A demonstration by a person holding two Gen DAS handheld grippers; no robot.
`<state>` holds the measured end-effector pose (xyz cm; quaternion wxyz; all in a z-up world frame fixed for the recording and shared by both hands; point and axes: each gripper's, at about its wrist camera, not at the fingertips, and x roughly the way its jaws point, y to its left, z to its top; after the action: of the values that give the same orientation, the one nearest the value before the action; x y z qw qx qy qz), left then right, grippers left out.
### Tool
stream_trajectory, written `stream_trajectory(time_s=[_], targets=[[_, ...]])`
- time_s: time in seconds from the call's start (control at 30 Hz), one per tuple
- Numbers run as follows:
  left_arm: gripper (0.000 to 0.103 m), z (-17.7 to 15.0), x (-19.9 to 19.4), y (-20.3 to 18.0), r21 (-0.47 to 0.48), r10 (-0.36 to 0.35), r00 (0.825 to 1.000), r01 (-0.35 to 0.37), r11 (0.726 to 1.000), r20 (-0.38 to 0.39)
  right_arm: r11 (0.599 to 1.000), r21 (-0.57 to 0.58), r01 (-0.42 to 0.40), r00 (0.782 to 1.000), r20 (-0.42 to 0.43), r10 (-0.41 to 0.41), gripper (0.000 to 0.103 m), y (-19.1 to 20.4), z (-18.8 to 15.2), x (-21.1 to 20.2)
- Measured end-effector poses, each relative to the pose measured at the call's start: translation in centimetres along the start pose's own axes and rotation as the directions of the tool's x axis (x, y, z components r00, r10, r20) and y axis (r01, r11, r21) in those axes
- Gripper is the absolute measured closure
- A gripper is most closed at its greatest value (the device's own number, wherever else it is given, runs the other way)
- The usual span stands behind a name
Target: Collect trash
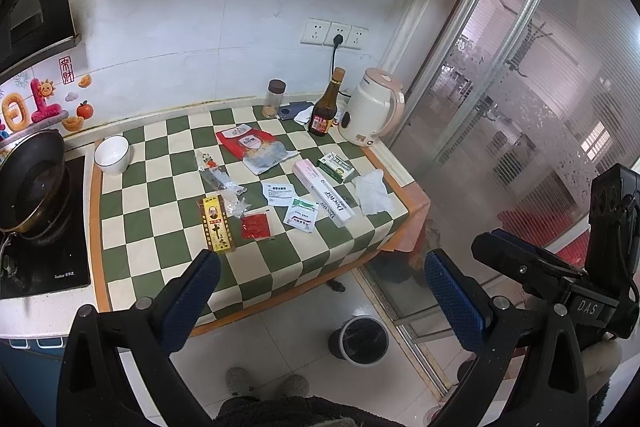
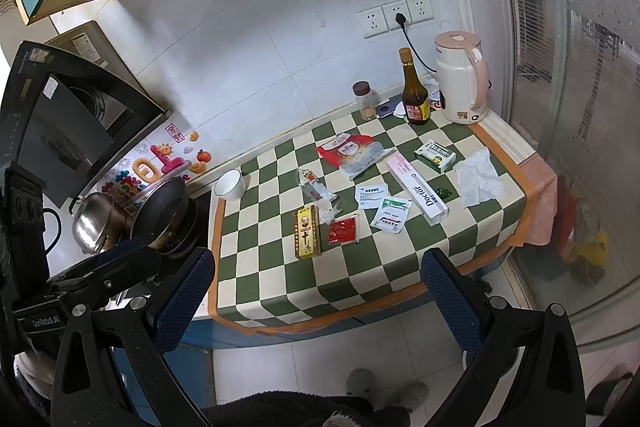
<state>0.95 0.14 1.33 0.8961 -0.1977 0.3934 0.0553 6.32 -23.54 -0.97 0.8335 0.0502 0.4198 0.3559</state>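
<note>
Trash lies spread on the green-and-cream checked cloth [image 1: 256, 267] [image 2: 360, 283]: a yellow box [image 1: 216, 224] [image 2: 307, 232], a red sachet [image 1: 255, 226] [image 2: 343, 230], white sachets [image 1: 301, 217] [image 2: 391, 215], a long "Doctor" box [image 1: 325, 197] [image 2: 418, 189], a green box [image 1: 337, 167] [image 2: 435, 155], a crumpled tissue [image 1: 373, 191] [image 2: 478, 177], a red-and-clear bag [image 1: 256, 147] [image 2: 354, 154] and clear wrappers [image 1: 218, 173] [image 2: 316, 187]. A dark bin [image 1: 363, 339] stands on the floor below. My left gripper [image 1: 320, 291] and right gripper [image 2: 320, 291] are both open and empty, held before the counter's front edge.
A kettle [image 1: 374, 113] [image 2: 462, 79], brown bottle [image 1: 326, 105] [image 2: 414, 89], spice jar [image 1: 274, 99] [image 2: 364, 101] and white bowl [image 1: 112, 155] [image 2: 229, 185] stand at the counter's back and left. A wok [image 1: 30, 183] [image 2: 162, 215] sits on the hob. A glass door [image 1: 520, 107] is to the right.
</note>
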Motion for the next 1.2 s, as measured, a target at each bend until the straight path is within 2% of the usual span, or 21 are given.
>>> stream_trajectory(time_s=[0.3, 0.33, 0.4, 0.43, 0.5, 0.6, 0.63, 0.73, 0.83, 0.97, 1.07, 1.1, 1.17, 1.2], targets=[[0.0, -0.3, 0.0, 0.1, 0.002, 0.001, 1.0, -0.001, 1.0, 0.001, 1.0, 0.004, 0.002, 1.0, 0.001, -0.002, 0.0, 0.2, -0.1, 0.0], [0.0, -0.4, 0.2, 0.1, 0.002, 0.012, 1.0, -0.012, 1.0, 0.004, 1.0, 0.011, 0.004, 1.0, 0.002, -0.004, 0.0, 0.2, 0.0, 0.0], [0.0, -0.3, 0.8, -0.2, 0.019, 0.1, 0.994, -0.101, 0.995, 0.034, 0.999, 0.026, 0.02, 1.0, 0.006, -0.02, 0.0, 0.1, 0.1, 0.2], [0.0, -0.1, 1.5, -0.2, 0.036, 0.208, 0.976, -0.21, 0.977, 0.066, 0.999, 0.028, 0.042, 0.999, 0.006, -0.042, 0.0, 0.0, 0.2, 0.5], [0.0, 0.4, 3.6, 0.4, 0.051, 0.373, 0.922, -0.379, 0.924, 0.1, 0.994, 0.03, 0.101, 0.995, 0.003, -0.101, 0.0, -0.2, 0.4, 1.3], [0.0, 0.9, 6.9, 2.8, 0.03, 0.487, 0.871, -0.49, 0.871, 0.064, 0.988, 0.03, 0.149, 0.988, -0.037, -0.148, 0.0, -1.1, 0.5, 3.8], [0.0, 0.9, 8.5, 4.0, 0.02, 0.521, 0.853, -0.522, 0.853, 0.036, 0.988, 0.041, 0.149, 0.988, -0.056, -0.146, 0.0, -2.6, 0.7, 4.9], [0.0, 0.7, 12.9, 7.6, 0.013, 0.583, 0.811, -0.584, 0.812, -0.051, 0.98, 0.073, 0.184, 0.979, -0.101, -0.176, 0.0, -5.3, 0.9, 9.1], [0.0, 0.0, 17.1, 10.6, -0.004, 0.581, 0.796, -0.59, 0.807, -0.17, 0.966, 0.09, 0.244, 0.962, -0.15, -0.229, 0.0, -7.3, 1.5, 14.1], [0.0, -1.0, 24.6, 15.3, -0.06, 0.496, 0.792, -0.549, 0.834, -0.357, 0.947, 0.067, 0.315, 0.929, -0.228, -0.292, 0.0, -9.7, 3.0, 21.6], [0.0, -1.8, 30.3, 18.0, -0.094, 0.401, 0.788, -0.495, 0.864, -0.467, 0.924, 0.021, 0.382, 0.888, -0.285, -0.361, 0.0, -11.4, 4.8, 27.7], [0.001, -2.1, 32.4, 18.8, -0.111, 0.356, 0.786, -0.469, 0.876, -0.505, 0.914, 0.005, 0.406, 0.868, -0.315, -0.384, 0.002, -12.1, 5.4, 30.0], [0.008, -2.2, 35.7, 20.2, -0.139, 0.294, 0.774, -0.438, 0.888, -0.561, 0.901, -0.021, 0.433, 0.835, -0.366, -0.41, 0.006, -13.3, 6.4, 34.0], [0.019, -2.3, 37.3, 20.8, -0.148, 0.265, 0.764, -0.423, 0.894, -0.589, 0.896, -0.041, 0.442, 0.82, -0.388, -0.421, 0.01, -13.8, 6.8, 35.9]])
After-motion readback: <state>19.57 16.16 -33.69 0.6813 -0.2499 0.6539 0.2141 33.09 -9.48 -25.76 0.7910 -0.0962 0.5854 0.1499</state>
